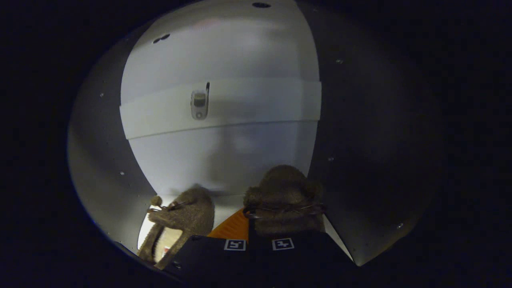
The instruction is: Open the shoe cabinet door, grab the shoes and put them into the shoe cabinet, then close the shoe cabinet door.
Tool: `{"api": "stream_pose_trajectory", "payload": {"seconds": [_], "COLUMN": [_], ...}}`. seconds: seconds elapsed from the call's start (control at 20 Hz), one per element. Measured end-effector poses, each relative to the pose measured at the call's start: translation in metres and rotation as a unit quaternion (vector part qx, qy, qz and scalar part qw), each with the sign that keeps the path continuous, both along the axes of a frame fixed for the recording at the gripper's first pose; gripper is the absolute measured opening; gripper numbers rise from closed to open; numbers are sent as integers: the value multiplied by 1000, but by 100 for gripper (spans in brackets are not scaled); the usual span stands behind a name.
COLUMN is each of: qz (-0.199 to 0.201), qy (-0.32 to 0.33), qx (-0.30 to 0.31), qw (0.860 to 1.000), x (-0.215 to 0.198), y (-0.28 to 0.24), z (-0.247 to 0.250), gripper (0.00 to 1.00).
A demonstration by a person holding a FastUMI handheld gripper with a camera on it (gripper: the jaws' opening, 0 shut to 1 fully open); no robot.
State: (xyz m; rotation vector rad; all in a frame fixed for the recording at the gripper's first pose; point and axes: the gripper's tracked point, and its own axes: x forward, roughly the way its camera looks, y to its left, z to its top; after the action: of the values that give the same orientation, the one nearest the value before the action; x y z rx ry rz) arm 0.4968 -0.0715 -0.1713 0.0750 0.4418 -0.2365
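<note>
Inside cabinet (220,156): gripper (259,244) fingers are pressing together on shoes (280,200), carrying both toward back wall at twelve o'clock.

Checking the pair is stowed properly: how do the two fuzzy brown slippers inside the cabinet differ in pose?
The left fuzzy brown slipper lies to the left of the gripper, turned so its pale inner opening shows. The right fuzzy brown slipper sits just ahead of the fingers, only its rounded furry top showing. Whether the fingers grip it cannot be told. Both share the same brown plush and lie on the white cabinet interior.
</note>
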Motion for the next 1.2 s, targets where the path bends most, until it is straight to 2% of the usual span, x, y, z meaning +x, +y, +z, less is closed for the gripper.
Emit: {"api": "stream_pose_trajectory", "payload": {"seconds": [0.15,0.35,0.4,0.5,0.65,0.7,0.9,1.0,1.2], "qz": [5,9,13,19,37,42,54,61,59], "qy": [33,42,52,57,66,70,75,73,13], "qx": [14,4,11,10,23,25,19,9,-16], "qw": [999,999,999,998,997,996,996,995,998], "x": [7,7,2,-3,-15,-19,-42,-56,-79], "y": [4,9,15,18,29,32,39,39,37], "z": [-25,-30,-32,-30,-25,-23,-10,1,50], "gripper": [13,17,23,44,55,68,99,100,100]}}
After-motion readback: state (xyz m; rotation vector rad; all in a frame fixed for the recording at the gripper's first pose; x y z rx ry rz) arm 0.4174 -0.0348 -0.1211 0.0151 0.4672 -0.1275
